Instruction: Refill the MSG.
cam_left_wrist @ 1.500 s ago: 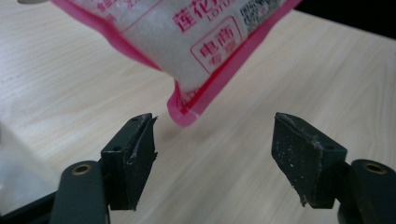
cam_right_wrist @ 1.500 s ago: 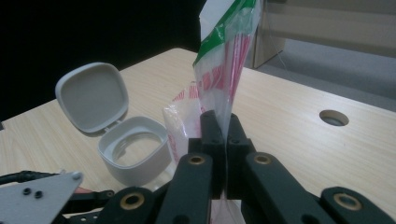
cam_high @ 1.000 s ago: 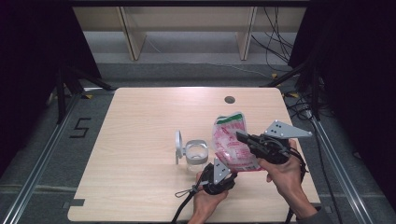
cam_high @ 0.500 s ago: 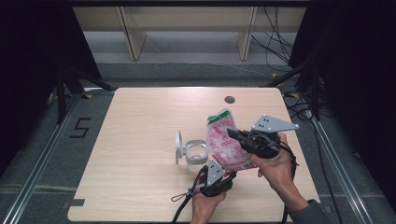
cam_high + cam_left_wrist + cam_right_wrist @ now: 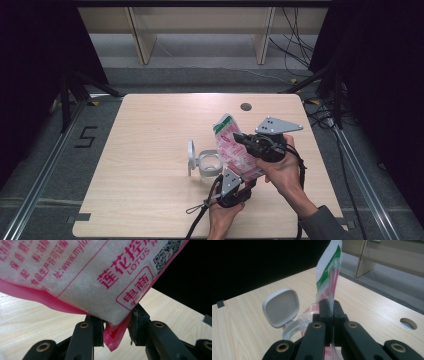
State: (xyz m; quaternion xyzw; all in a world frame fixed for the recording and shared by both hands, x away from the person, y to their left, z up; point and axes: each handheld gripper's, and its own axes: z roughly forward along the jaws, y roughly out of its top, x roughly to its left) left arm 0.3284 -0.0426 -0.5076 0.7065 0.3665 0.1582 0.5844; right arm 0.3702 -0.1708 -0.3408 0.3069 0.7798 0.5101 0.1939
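A pink-and-white printed bag (image 5: 231, 146) of white grains is held up over the table between both grippers. My right gripper (image 5: 238, 138) is shut on the thin film near the bag's green-striped top (image 5: 329, 277), its jaws (image 5: 329, 307) pinched flat together. My left gripper (image 5: 248, 181) comes from below and is shut on the bag's bottom corner (image 5: 112, 325), with both pads pressing on the bulging corner. A clear small jar (image 5: 209, 164) with its white flip lid (image 5: 191, 152) swung open stands just left of the bag; the lid (image 5: 280, 307) faces the right gripper view.
The light wooden table (image 5: 150, 145) has a round cable hole (image 5: 245, 106) near its far edge. Wooden shelf legs stand on the floor behind. Dark stands and cables flank the table. Free tabletop lies to the left of the jar.
My right gripper has moved left and slightly up with the bag's top, so the bag stands steeper and closer to the jar. The left gripper has stayed put at the bottom corner.
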